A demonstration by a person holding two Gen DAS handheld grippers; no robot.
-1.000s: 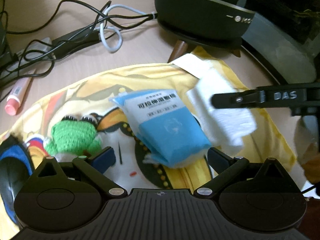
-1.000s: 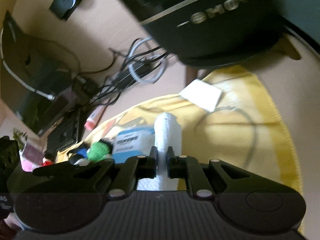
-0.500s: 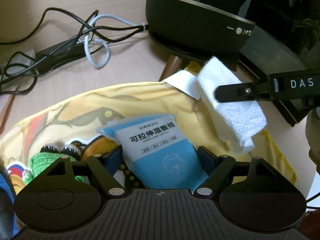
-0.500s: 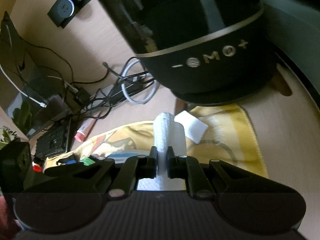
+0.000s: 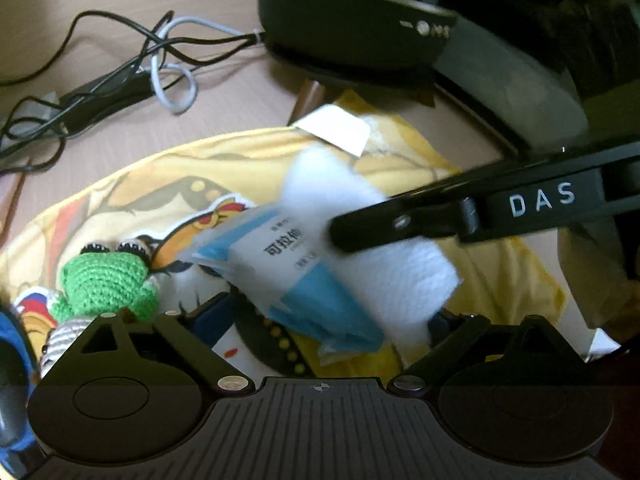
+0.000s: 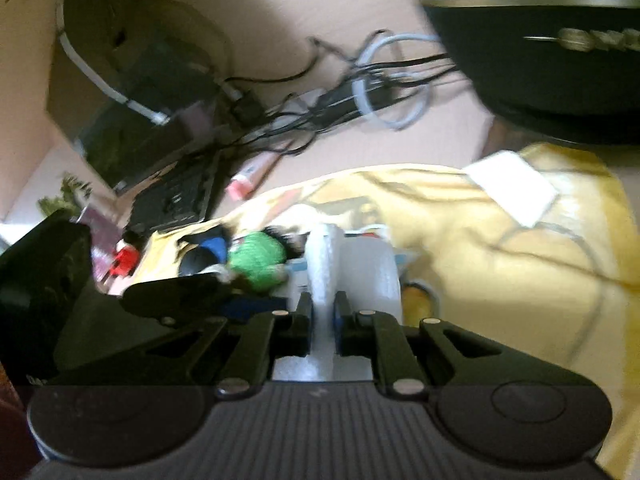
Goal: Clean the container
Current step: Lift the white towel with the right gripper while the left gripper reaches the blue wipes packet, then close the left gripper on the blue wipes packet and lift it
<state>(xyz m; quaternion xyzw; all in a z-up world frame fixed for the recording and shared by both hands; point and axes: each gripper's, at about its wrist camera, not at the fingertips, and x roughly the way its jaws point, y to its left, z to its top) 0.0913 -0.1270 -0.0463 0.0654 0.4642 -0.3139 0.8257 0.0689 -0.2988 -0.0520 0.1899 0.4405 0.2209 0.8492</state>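
Note:
My right gripper [image 6: 323, 316] is shut on a folded white cloth pad [image 6: 352, 268], which also shows in the left wrist view [image 5: 384, 264] under the right gripper's black finger [image 5: 400, 224]. The pad hangs over a blue and white wipes packet [image 5: 296, 276]. My left gripper [image 5: 320, 320] is open, its fingers either side of the packet's near end, not closed on it. A dark round container [image 5: 352, 36] with a gold band stands behind; it also shows in the right wrist view [image 6: 560, 48].
A yellow printed cloth [image 5: 132, 192] covers the desk. A green crochet toy [image 5: 104, 280] lies at the left. A white label [image 5: 336, 128] sits at the cloth's far edge. Tangled cables [image 5: 132, 64] and a pink tube [image 6: 248, 180] lie beyond.
The right gripper with the white pad has swung down and left, from near the dark container to over the wipes packet. The left gripper has pulled back slightly.

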